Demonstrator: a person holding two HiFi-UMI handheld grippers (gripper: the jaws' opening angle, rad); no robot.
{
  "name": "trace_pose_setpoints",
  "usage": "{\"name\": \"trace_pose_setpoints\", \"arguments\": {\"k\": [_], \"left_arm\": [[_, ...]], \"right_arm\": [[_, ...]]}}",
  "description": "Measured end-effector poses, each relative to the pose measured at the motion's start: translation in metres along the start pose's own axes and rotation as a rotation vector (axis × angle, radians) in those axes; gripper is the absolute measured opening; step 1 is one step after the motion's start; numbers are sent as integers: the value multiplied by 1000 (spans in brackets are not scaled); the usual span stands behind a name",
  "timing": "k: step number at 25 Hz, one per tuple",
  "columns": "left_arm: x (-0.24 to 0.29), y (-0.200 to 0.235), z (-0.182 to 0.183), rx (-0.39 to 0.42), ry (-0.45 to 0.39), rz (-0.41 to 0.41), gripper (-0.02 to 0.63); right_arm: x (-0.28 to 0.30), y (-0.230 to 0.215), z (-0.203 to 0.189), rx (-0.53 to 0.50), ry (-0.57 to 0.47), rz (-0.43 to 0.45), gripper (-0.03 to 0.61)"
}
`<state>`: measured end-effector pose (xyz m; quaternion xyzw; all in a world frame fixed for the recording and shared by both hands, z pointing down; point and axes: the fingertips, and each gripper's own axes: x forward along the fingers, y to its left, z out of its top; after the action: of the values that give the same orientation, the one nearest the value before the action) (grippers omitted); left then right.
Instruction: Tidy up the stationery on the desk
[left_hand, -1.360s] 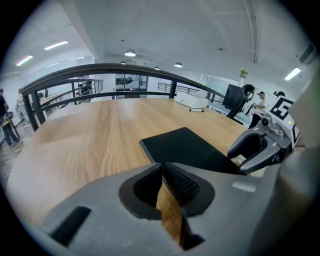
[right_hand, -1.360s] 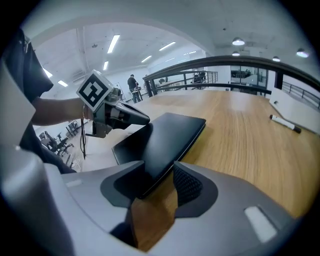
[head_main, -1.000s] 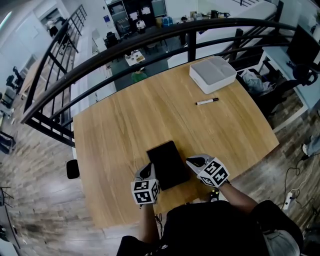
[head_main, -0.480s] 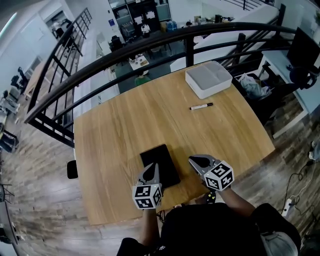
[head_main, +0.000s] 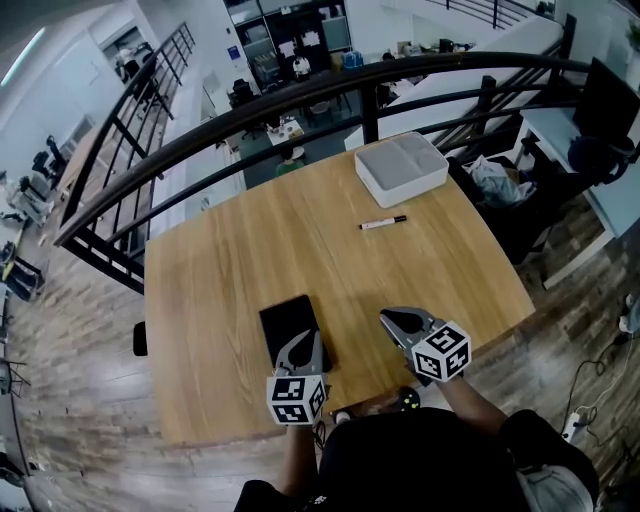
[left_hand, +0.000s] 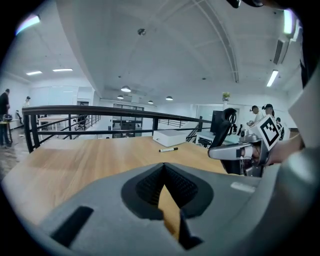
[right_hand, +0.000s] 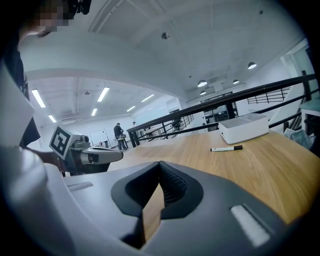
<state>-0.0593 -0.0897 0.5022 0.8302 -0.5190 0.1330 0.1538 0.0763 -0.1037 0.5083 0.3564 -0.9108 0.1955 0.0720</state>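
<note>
Pale wooden bench (head_main: 250, 250), backed along its far edge by a curved black metal railing (head_main: 300, 85).

Flat black rectangular notebook (head_main: 288, 325) lies near the near edge, left of centre, long sides running roughly toward the far edge.

White marker pen with a black cap (head_main: 383, 223) lies flat in the far right part of the bench, cap toward the right edge. It is well apart from the notebook and near the white rectangular box (head_main: 401, 168), but not touching it. The box sits at the far right corner, just inside the railing.

Left gripper (head_main: 307, 340): from the head view its tip overlaps the notebook's near right corner; contact cannot be told. Left gripper view: jaws together at the tips (left_hand: 164, 165), nothing between them, only bare wood showing through the gap behind. Pen (left_hand: 168, 149) and box (left_hand: 172, 137) lie far ahead.

Right gripper (head_main: 388, 317): over bare bench near the near edge, right of the notebook and apart from it. Right gripper view: jaws closed tip to tip (right_hand: 160, 164), holding nothing. Pen (right_hand: 226, 148) and box (right_hand: 244, 127) lie ahead to the right.
</note>
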Motion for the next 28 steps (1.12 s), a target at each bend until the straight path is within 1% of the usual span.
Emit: {"name": "trace_pose_setpoints", "arguments": {"k": [7, 15, 20, 24, 28], "left_arm": [[8, -48, -4, -7, -13, 10, -3], [19, -89, -7, -12, -26, 8, -3], [18, -91, -3, -6, -24, 0, -3], [22, -82, 6, -5, -25, -10, -3], [32, -70, 19, -3, -36, -29, -3]], "right_arm": [[-42, -21, -5, -15, -3, 28, 8], [-82, -50, -12, -30, 3, 20, 8], [-85, -60, -7, -35, 1, 1, 8], [-78, -63, 5, -43, -15, -12, 8], [-64, -64, 14, -50, -10, -24, 9]]}}
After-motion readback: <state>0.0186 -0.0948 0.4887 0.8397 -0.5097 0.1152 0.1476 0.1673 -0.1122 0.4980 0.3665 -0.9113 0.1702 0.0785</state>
